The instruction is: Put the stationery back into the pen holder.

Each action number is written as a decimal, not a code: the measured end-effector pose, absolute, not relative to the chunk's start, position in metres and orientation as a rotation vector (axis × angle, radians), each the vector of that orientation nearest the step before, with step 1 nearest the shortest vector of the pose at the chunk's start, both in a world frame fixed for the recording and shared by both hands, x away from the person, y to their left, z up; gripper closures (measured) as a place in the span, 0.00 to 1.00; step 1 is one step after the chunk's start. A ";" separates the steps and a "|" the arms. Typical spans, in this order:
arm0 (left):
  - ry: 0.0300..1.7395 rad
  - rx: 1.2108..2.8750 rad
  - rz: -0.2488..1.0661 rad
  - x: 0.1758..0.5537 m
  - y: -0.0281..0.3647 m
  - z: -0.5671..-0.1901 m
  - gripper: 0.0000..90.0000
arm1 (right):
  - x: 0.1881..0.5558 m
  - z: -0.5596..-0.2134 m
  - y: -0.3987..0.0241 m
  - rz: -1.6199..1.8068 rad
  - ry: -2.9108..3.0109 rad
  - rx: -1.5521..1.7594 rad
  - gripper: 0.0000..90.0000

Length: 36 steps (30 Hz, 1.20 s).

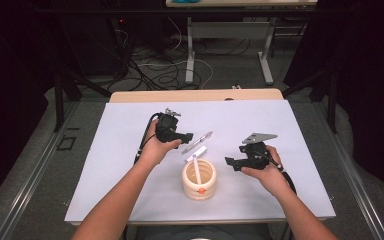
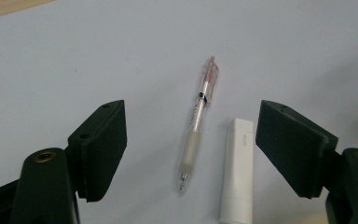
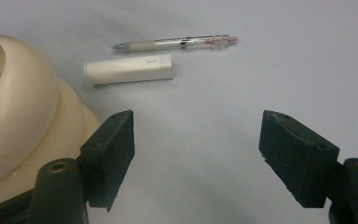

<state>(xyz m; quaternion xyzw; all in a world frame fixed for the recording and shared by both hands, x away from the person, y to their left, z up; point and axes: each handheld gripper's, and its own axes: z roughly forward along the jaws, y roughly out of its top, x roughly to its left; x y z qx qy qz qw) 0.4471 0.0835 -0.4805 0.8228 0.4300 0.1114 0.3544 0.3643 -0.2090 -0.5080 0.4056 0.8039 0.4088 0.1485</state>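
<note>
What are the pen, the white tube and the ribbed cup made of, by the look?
Pen: clear glossy plastic barrel, frosted grip, probably rubber.
White tube: opaque matte plastic, likely; smooth, seam near one end.
Ribbed cup: cream, softly shiny stacked rings; plastic or silicone, can't tell which.

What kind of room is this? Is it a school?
More likely a lab or recording room than a school. The table is covered in a plain white sheet, loose cables lie on the floor behind it, and a person holds a black gripper in each hand.
</note>
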 end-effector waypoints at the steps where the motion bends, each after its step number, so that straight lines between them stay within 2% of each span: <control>1: 1.109 2.132 0.291 0.448 0.083 -0.482 0.29 | 0.364 -0.508 -0.209 1.175 2.313 1.166 0.30; 9: 1.118 2.182 0.319 0.456 0.079 -0.492 0.33 | 0.365 -0.510 -0.211 1.174 2.312 1.179 0.30; 18: 1.069 2.278 0.348 0.460 0.070 -0.501 0.46 | 0.365 -0.511 -0.210 1.171 2.319 1.173 0.30; 36: 1.016 2.412 0.246 0.464 0.056 -0.519 0.63 | 0.366 -0.514 -0.210 1.166 2.332 1.202 0.29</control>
